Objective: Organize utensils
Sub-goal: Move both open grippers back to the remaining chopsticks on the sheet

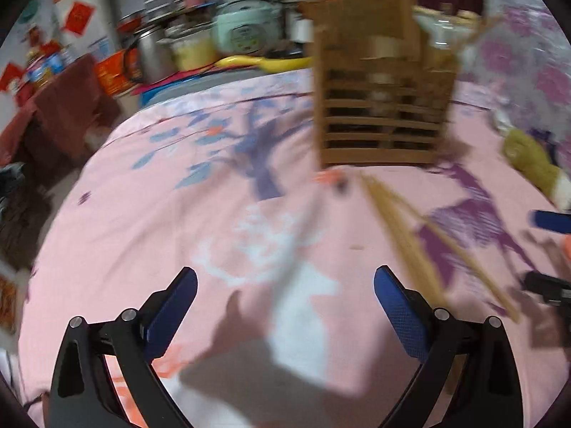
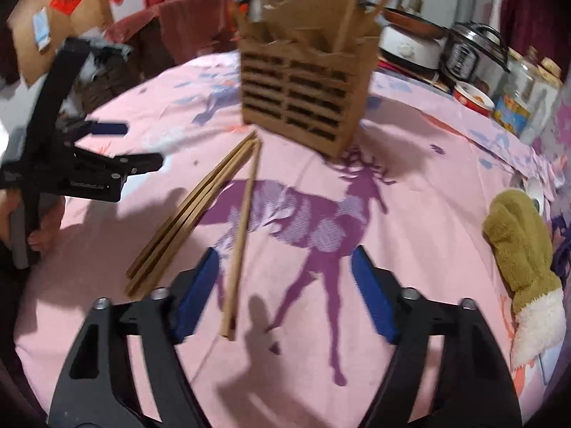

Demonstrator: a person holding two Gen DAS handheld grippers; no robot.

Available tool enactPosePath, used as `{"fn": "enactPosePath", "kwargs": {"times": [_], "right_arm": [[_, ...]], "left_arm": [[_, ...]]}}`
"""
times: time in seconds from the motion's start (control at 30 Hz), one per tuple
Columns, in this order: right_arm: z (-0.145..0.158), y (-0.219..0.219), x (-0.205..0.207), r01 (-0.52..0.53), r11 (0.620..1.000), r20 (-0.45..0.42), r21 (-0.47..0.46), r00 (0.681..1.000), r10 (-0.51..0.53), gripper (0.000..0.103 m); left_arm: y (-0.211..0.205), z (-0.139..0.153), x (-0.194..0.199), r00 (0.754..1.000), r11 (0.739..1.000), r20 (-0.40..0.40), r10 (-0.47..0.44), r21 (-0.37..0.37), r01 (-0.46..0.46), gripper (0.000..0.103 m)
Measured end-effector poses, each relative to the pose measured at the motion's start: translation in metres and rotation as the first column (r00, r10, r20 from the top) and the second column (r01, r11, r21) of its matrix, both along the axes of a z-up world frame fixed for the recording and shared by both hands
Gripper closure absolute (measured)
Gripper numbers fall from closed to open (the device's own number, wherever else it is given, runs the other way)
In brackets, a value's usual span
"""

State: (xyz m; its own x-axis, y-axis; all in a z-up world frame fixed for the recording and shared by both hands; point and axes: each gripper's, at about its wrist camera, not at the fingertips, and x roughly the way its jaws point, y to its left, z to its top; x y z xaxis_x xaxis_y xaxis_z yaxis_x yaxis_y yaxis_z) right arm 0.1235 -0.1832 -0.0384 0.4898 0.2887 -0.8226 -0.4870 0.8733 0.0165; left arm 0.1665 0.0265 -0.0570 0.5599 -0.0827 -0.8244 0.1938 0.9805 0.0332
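A slatted wooden utensil holder [image 1: 385, 107] [image 2: 307, 89] stands upright on the pink deer-print cloth [image 2: 410, 178], with a few sticks poking out of its top. A bundle of wooden chopsticks [image 2: 192, 214] [image 1: 403, 235] lies flat in front of it. A single chopstick [image 2: 242, 235] lies beside the bundle. My right gripper [image 2: 286, 251] is open above the cloth; that single chopstick runs between its jaws, close to the left blue pad, and the pads do not press on it. My left gripper [image 1: 285, 271] is open over bare cloth, left of the bundle, with nothing between its fingers.
An olive mitten [image 2: 517, 242] [image 1: 531, 157] lies at the cloth's right side. Rice cookers [image 2: 410, 46] [image 1: 246, 28], jars and pots crowd the far edge behind the holder. A hand holds the left gripper [image 2: 139, 144] at the left of the right wrist view.
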Motion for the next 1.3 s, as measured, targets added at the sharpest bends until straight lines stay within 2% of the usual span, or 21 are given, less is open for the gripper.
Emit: {"fn": "enactPosePath", "kwargs": {"times": [0.03, 0.1, 0.13, 0.2, 0.27, 0.4, 0.43, 0.5, 0.57, 0.63, 0.7, 0.77, 0.83, 0.9, 0.97, 1.07, 1.23, 1.3], "right_arm": [[-0.003, 0.004, -0.001, -0.018, 1.000, -0.007, -0.009, 1.000, 0.018, 0.046], [-0.006, 0.013, -0.008, -0.047, 0.999, -0.011, -0.024, 0.999, 0.047, 0.051], [-0.007, 0.019, -0.011, -0.070, 0.997, -0.008, -0.039, 0.997, 0.070, 0.052], [-0.010, 0.022, -0.015, -0.090, 0.994, -0.007, -0.055, 0.996, 0.090, 0.052], [-0.013, 0.025, -0.016, -0.096, 0.993, -0.013, -0.074, 0.995, 0.095, 0.052], [-0.022, 0.023, -0.011, -0.074, 0.991, -0.037, -0.110, 0.997, 0.070, 0.051], [-0.024, 0.022, -0.009, -0.066, 0.991, -0.041, -0.117, 0.997, 0.062, 0.051], [-0.022, 0.020, -0.009, -0.054, 0.991, -0.029, -0.121, 0.998, 0.051, 0.051], [-0.019, 0.019, -0.008, -0.046, 0.993, -0.017, -0.110, 0.999, 0.044, 0.051], [-0.019, 0.019, -0.009, -0.050, 0.993, -0.012, -0.104, 0.999, 0.049, 0.053], [-0.024, 0.024, -0.011, -0.068, 0.991, -0.022, -0.114, 0.998, 0.066, 0.061], [-0.026, 0.027, -0.013, -0.077, 0.991, -0.019, -0.111, 0.997, 0.076, 0.071], [-0.026, 0.025, -0.014, -0.066, 0.993, -0.021, -0.102, 0.998, 0.064, 0.080], [-0.027, 0.019, -0.014, -0.044, 0.996, -0.029, -0.081, 0.999, 0.041, 0.082], [-0.027, 0.016, -0.017, -0.034, 0.997, -0.027, -0.074, 0.999, 0.032, 0.082], [-0.028, 0.013, -0.020, -0.016, 0.998, -0.019, -0.065, 1.000, 0.015, 0.081], [-0.029, 0.012, -0.021, 0.012, 0.999, -0.012, -0.052, 1.000, -0.012, 0.082], [-0.028, 0.012, -0.021, 0.008, 0.999, -0.018, -0.044, 1.000, -0.009, 0.093]], "left_arm": [[-0.008, -0.001, -0.003, 0.999, 0.999, -0.003, -0.035, -0.003, 0.035, 0.006], [-0.028, -0.007, -0.010, 0.994, 0.994, -0.027, -0.109, 0.008, 0.109, 0.005], [-0.038, -0.013, -0.012, 0.988, 0.988, -0.047, -0.147, 0.035, 0.148, 0.005], [-0.045, -0.019, -0.014, 0.986, 0.984, -0.056, -0.159, 0.072, 0.163, 0.004], [-0.038, -0.018, -0.011, 0.987, 0.987, -0.061, -0.146, 0.063, 0.150, 0.004], [-0.007, -0.027, 0.005, 0.997, 0.987, -0.077, 0.011, 0.158, 0.001, 0.004], [0.003, -0.026, 0.009, 0.996, 0.990, -0.079, 0.052, 0.138, -0.041, 0.005], [0.008, -0.018, 0.007, 0.996, 0.993, -0.063, 0.062, 0.101, -0.055, 0.006], [0.003, -0.008, 0.001, 0.999, 0.998, -0.034, 0.015, 0.054, -0.013, 0.006], [-0.013, -0.002, -0.008, 0.997, 0.997, -0.017, -0.081, 0.010, 0.081, 0.006], [-0.032, -0.008, -0.013, 0.989, 0.988, -0.030, -0.143, 0.052, 0.144, 0.005], [-0.043, -0.017, -0.016, 0.985, 0.981, -0.047, -0.163, 0.102, 0.167, 0.004], [-0.037, -0.016, -0.017, 0.986, 0.982, -0.045, -0.159, 0.096, 0.163, 0.004], [-0.027, -0.022, -0.011, 0.992, 0.985, -0.068, -0.110, 0.129, 0.118, 0.004], [-0.016, -0.026, -0.008, 0.992, 0.992, -0.096, -0.080, 0.087, 0.088, 0.004], [-0.011, -0.026, -0.010, 0.994, 0.992, -0.085, -0.063, 0.101, 0.072, 0.004], [-0.029, -0.019, -0.030, 0.989, 0.984, -0.050, -0.143, 0.101, 0.147, 0.006], [-0.039, -0.019, -0.038, 0.983, 0.977, -0.043, -0.180, 0.107, 0.184, 0.005]]}}
